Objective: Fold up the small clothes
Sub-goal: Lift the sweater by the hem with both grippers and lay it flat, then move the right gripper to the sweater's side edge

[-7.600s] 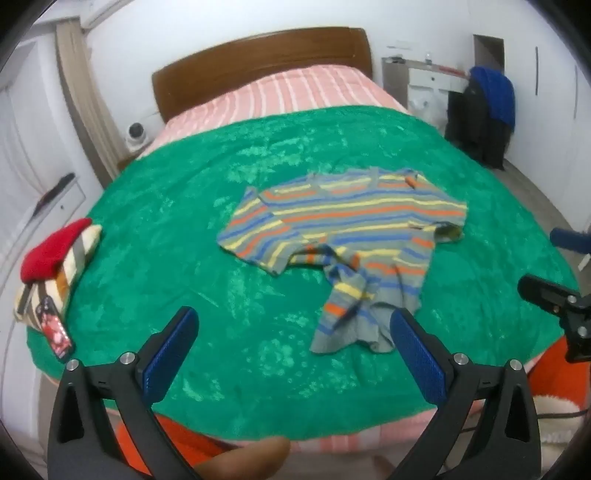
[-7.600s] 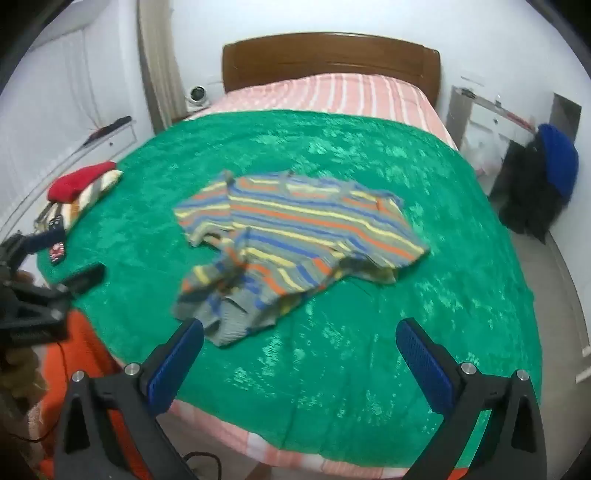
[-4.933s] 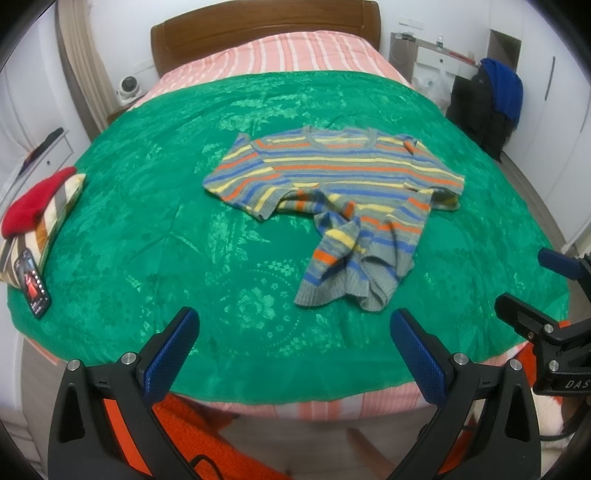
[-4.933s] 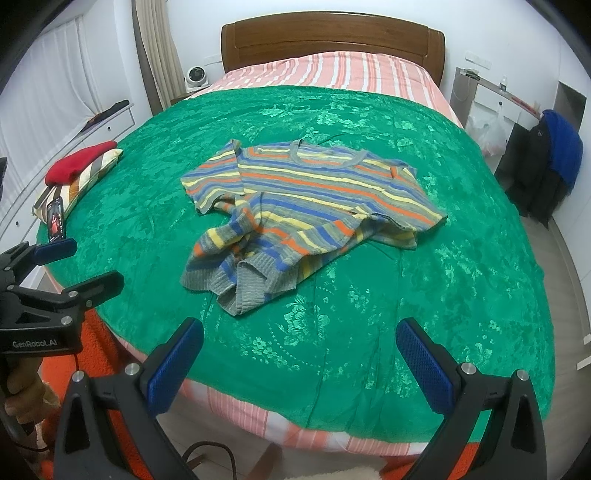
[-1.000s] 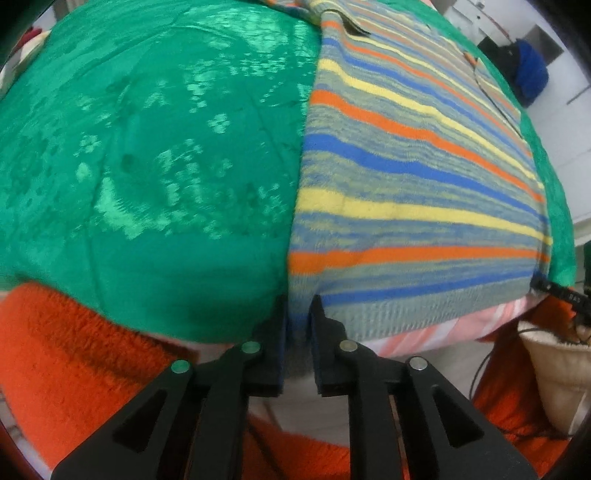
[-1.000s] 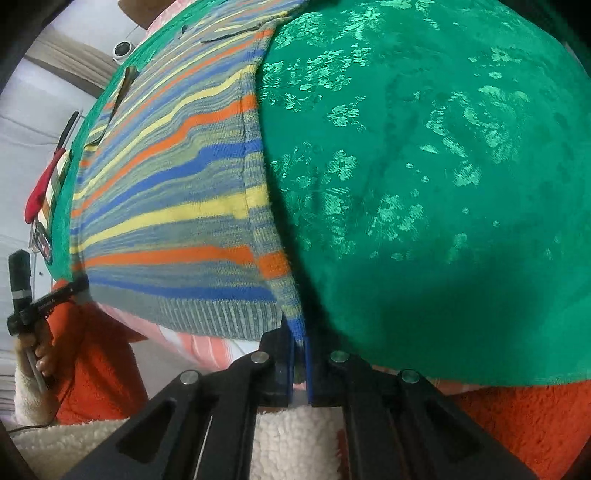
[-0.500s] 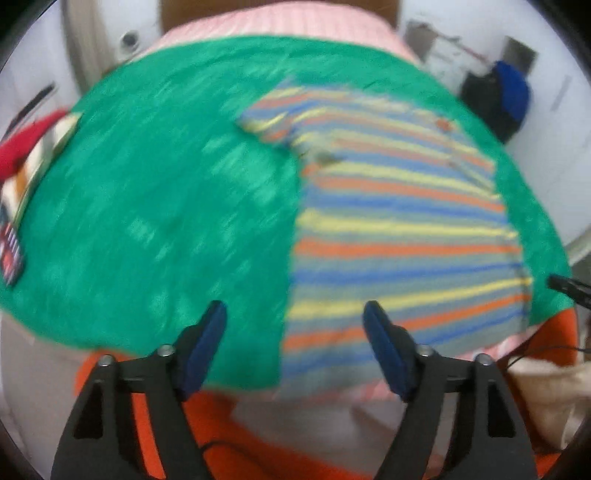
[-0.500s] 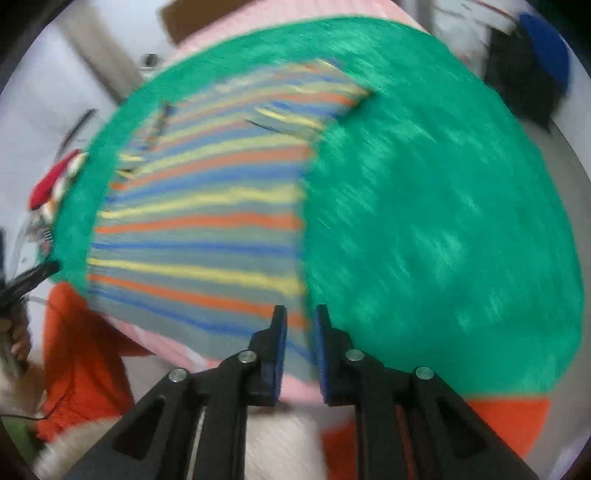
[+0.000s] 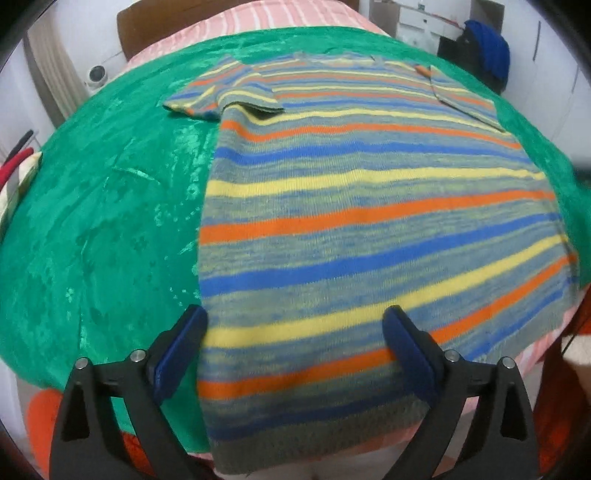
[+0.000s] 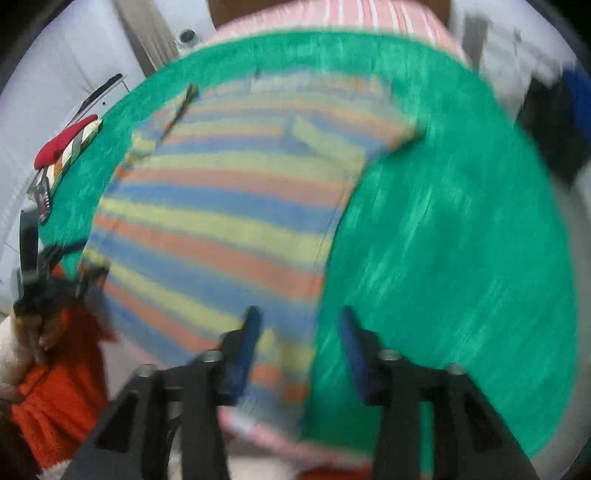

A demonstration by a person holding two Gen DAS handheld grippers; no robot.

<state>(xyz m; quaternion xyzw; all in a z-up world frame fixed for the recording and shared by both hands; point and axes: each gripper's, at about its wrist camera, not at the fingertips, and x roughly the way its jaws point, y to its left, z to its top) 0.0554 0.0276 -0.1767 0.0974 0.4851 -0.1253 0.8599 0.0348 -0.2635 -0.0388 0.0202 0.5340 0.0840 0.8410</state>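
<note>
- Striped knit short-sleeved shirt in grey, blue, yellow and orange lies spread flat on the green patterned bedspread, neck toward 12 o'clock, hem at 6 o'clock hanging over the near bed edge.
- Left sleeve at 10 o'clock of the shirt is folded over itself; right sleeve at 2 o'clock lies flat on the body.
- Left gripper with black arms and blue pads — jaws wide apart, holding nothing; left pad sits at the shirt's left side edge, right pad over the lower body of the shirt. Touching the cloth or just above it, cannot tell.
- Right gripper, same black-and-blue build — jaws apart, narrower gap than the left, holding nothing; it straddles the shirt's right side edge near the hem, left pad over stripes, right pad over green.
- Right wrist view is motion-blurred, fine detail unreadable.
- In that view the left gripper shows at 9 o'clock by the shirt's far hem corner, a hand behind it.
- Pink-and-white striped sheet shows past the bedspread at 12 o'clock, brown wooden headboard behind it.
- Red and striped folded cloth pile sits on the bed edge at 10 o'clock in the right view, well apart from the shirt.
- Orange fuzzy fabric at 8 o'clock, below the bed edge.
- Blue and black garments hang at 1 o'clock by the white wall.
</note>
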